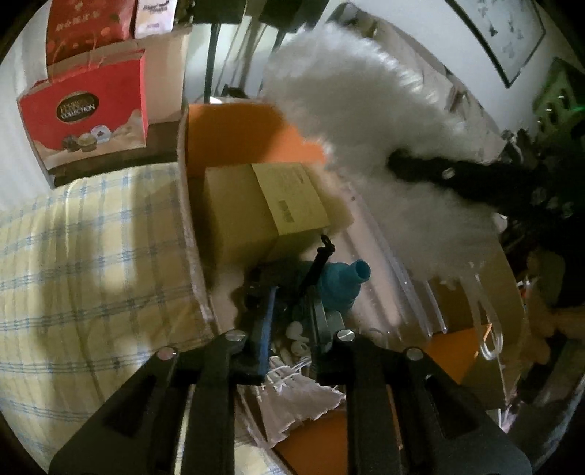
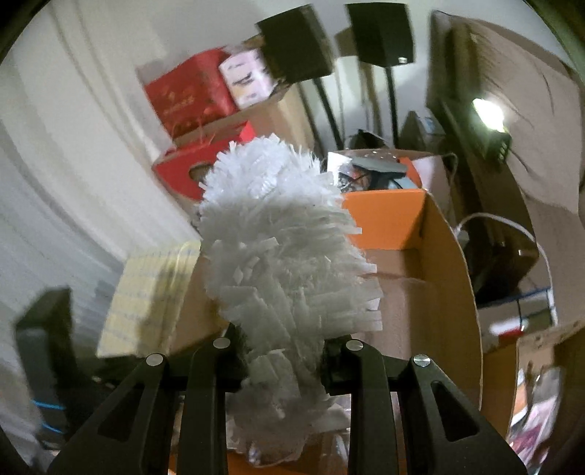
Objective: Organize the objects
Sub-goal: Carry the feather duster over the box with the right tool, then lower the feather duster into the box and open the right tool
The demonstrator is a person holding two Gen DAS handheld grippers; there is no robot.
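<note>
Right gripper (image 2: 283, 360) clamps the white duster (image 2: 285, 248) above the orange box (image 2: 453, 263): feather-light, floppy fluff, better held lower down; left gripper (image 1: 289, 339) hangs apart, empty.

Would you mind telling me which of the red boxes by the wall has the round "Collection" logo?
The lower red box, beside the checked bedding, bears that oval logo above pictured chocolates; the upper red box shows only pale lettering.

Duster (image 2: 285, 248) between right gripper (image 2: 283, 361) fingers, over open carton (image 2: 449, 277); small box (image 1: 256, 208) inside carton (image 1: 234, 128), funnel-shaped item (image 1: 342, 285) just before it; checked bedding (image 1: 91, 255) left of carton; gift bag (image 1: 87, 117) behind bedding.
</note>
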